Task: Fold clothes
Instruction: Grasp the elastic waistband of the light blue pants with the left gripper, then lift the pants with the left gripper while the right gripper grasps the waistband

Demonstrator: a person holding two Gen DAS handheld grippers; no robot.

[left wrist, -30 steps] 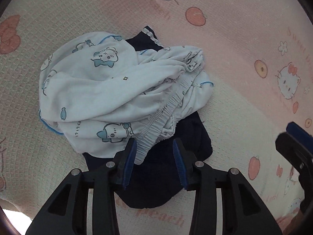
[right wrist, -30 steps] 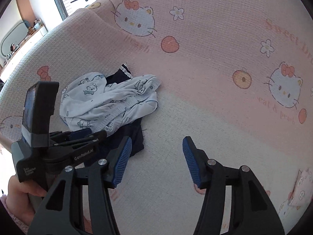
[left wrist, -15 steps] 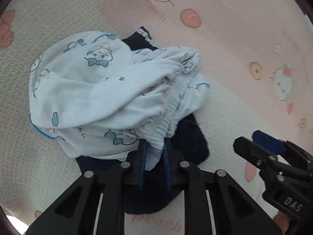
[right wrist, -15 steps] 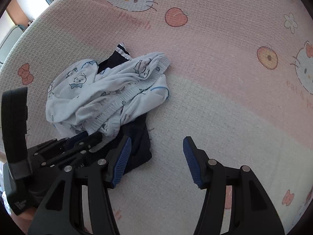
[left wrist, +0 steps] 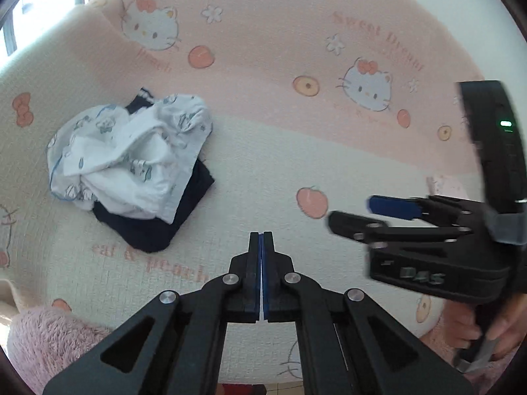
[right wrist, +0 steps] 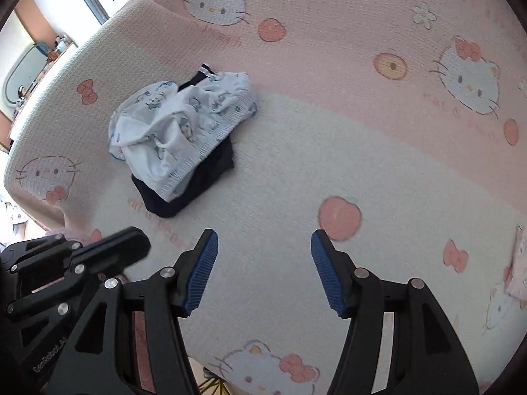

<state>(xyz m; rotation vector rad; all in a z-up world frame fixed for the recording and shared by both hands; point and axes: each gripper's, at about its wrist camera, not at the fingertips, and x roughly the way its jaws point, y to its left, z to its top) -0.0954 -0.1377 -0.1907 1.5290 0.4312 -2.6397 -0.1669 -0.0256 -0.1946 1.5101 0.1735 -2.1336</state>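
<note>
Crumpled white printed cotton garment [left wrist: 131, 154] atop navy cloth [left wrist: 154, 227], waffle-weave blanket [left wrist: 280, 171], left tongs [left wrist: 262, 240] closed empty, right tongs [right wrist: 263, 263] open.

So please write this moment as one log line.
left gripper: shut, empty | right gripper: open | white printed garment: crumpled on dark garment | unfolded

I see a bed covered by a waffle-weave blanket [right wrist: 296, 171] in pink and cream bands, printed with cartoon cat faces, peaches, bows and flowers. Directly on it lies 1 dark navy garment [right wrist: 184, 197], and a crumpled white printed garment [right wrist: 178, 125] sits on top of that, covering most of it.
</note>
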